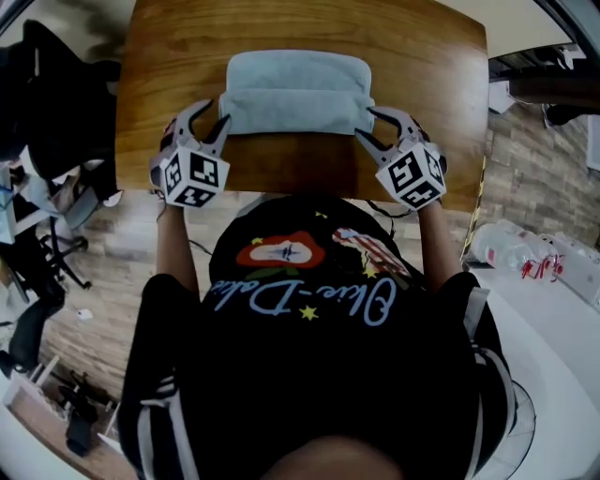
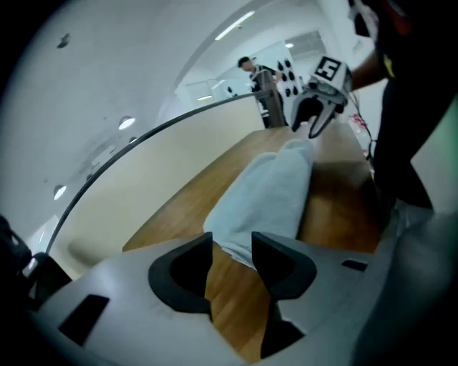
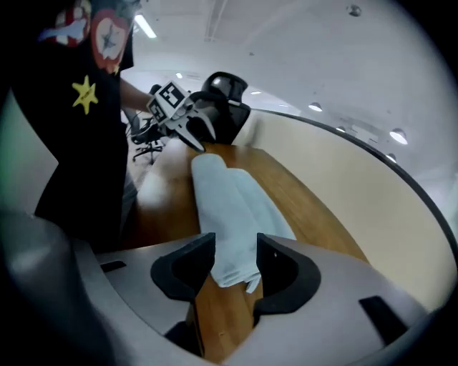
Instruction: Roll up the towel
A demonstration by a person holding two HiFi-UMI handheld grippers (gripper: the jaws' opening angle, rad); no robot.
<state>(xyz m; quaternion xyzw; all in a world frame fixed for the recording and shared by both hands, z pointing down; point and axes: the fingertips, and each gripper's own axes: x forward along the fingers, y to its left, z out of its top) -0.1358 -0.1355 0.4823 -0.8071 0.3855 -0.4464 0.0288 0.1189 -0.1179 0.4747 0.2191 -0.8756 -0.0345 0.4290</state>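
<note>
Left gripper [image 2: 231, 244] and right gripper [image 3: 236, 244] open; their views show towel [image 2: 272, 193] ends between jaws.

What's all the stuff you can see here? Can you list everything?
towel: one, pale blue-grey, partly rolled, lying across the table
table: one, brown wood, in front of the person
office chair: one, black, past the table's left end
plastic bottles: a few, clear, low at the right
shirt: one, black with pictures, on the person
left gripper: one, grey, fingers apart at the towel's left end
right gripper: one, grey, fingers apart at the towel's right end
</note>
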